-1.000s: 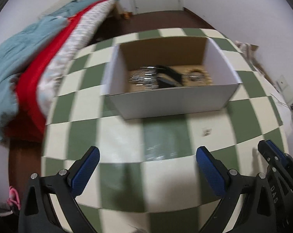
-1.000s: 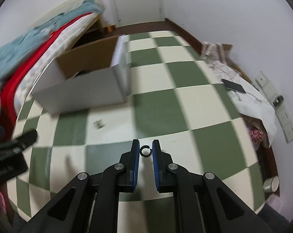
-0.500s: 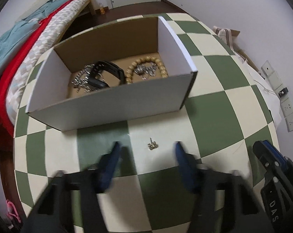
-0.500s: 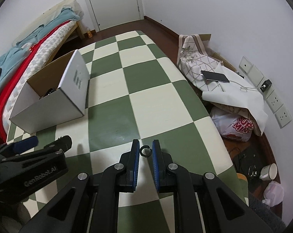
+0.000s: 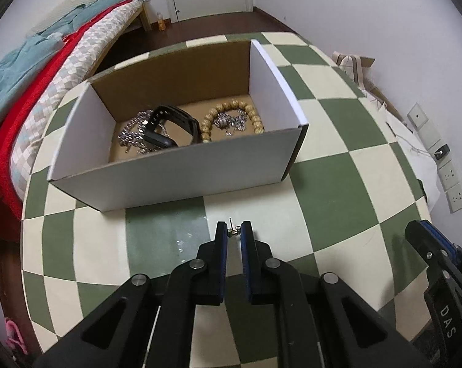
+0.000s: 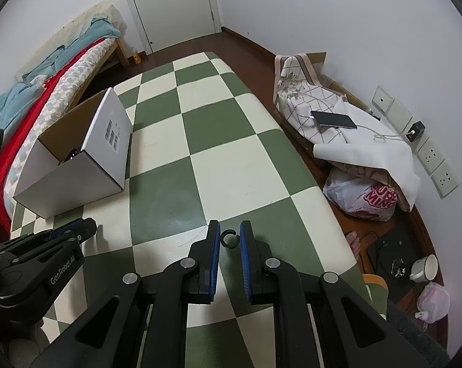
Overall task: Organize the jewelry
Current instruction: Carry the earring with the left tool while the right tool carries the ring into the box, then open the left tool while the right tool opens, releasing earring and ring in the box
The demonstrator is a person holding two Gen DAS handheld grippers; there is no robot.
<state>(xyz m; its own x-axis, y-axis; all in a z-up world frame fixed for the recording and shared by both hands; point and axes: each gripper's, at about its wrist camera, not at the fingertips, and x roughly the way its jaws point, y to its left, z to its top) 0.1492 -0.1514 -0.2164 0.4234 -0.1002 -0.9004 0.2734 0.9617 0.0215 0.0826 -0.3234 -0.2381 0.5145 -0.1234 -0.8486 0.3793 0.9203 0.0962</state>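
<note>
Pinching a tiny gold-coloured stud earring with a thin upright post (image 5: 232, 230), the left gripper (image 5: 233, 232) has its blue-padded fingers drawn together on the piece, low over the green-and-cream checkered tabletop (image 5: 338, 184), just near of the open white cardboard box with a brown inside (image 5: 181, 174). Whether the earring is lifted or resting on the table I cannot tell

The right gripper (image 6: 230, 236) is likewise closed on a small dark open ring, C-shaped (image 6: 230, 239), held above the table's right half, well apart from the box (image 6: 77, 178)

Already lying in the box: a tangle of silver chain (image 5: 132, 135) at the left, a black watch strap (image 5: 172, 128) in the middle, a tan wooden bead bracelet (image 5: 231, 116) at the right with a small silver piece (image 5: 231, 122) inside its loop

Risks, as judged from here:
- Hold on the earring looks slight, only the fingertips bear on it; a tilt or jolt could let it slip and roll off on the smooth cloth
- The box's near wall stands tall next to the grip; a low carry would knock the wall or snag the post
- The C-ring could twist out between the pads, being round and open on one side
- The two tools sit near each other at the near edge; a crossing move may bump them
- A drop onto the chain tangle could bury the stud
</note>
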